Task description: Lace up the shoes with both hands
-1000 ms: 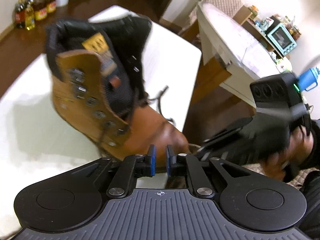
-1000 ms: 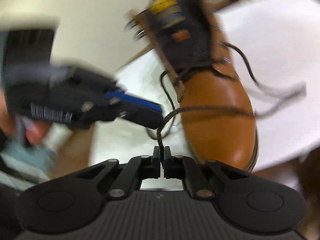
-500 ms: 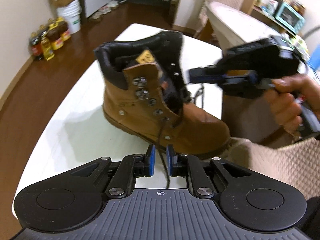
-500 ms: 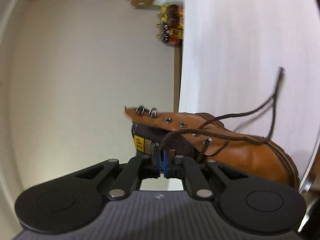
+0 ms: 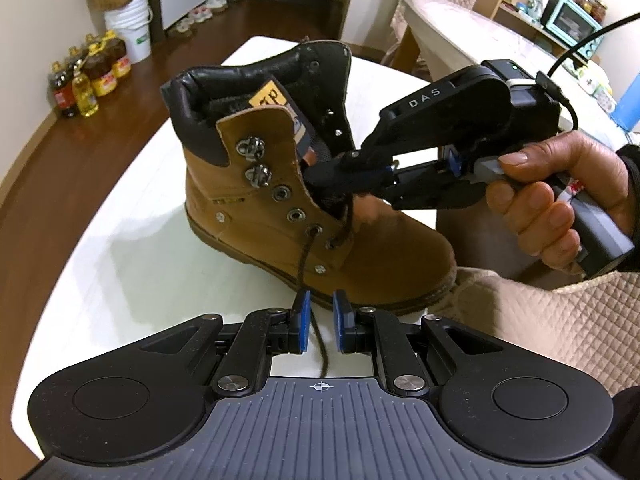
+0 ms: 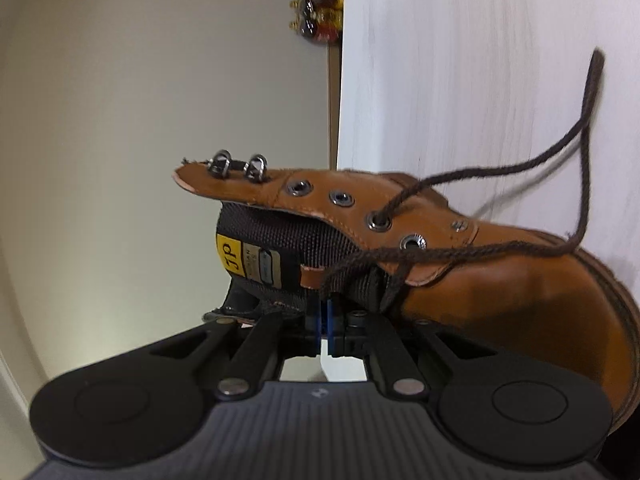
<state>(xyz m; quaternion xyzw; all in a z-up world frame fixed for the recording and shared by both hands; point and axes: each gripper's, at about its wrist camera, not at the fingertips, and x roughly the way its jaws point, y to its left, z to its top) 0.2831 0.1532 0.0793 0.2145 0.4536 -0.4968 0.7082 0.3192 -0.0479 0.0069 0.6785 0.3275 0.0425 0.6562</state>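
Note:
A tan leather boot [image 5: 384, 256] stands on the white table [image 5: 120, 260], toe toward the right. A dark brown lace [image 5: 305, 264] leaves a lower eyelet and runs down through the gap of my left gripper [image 5: 320, 308]. That gripper is open, and its blue pads [image 5: 301, 320] stand apart on either side of the lace. My right gripper [image 5: 320, 172], held in a person's hand [image 5: 560, 200], reaches in at the boot's tongue. In the right wrist view, the right gripper [image 6: 325, 312] is shut on a lace strand [image 6: 360, 258] beside the boot [image 6: 520, 300]. A second lace end [image 6: 500, 168] trails loose over the table.
Oil bottles [image 5: 88, 76] and a white bucket [image 5: 128, 36] stand on the wooden floor at the left. A second table [image 5: 480, 40] with a mint oven [image 5: 572, 28] is behind on the right. Quilted fabric [image 5: 540, 320] lies by the table's near right edge.
The right gripper has rolled over and come down to the boot's tongue, still shut on its lace. The left gripper has drawn back from the boot, and the lace now runs between its pads.

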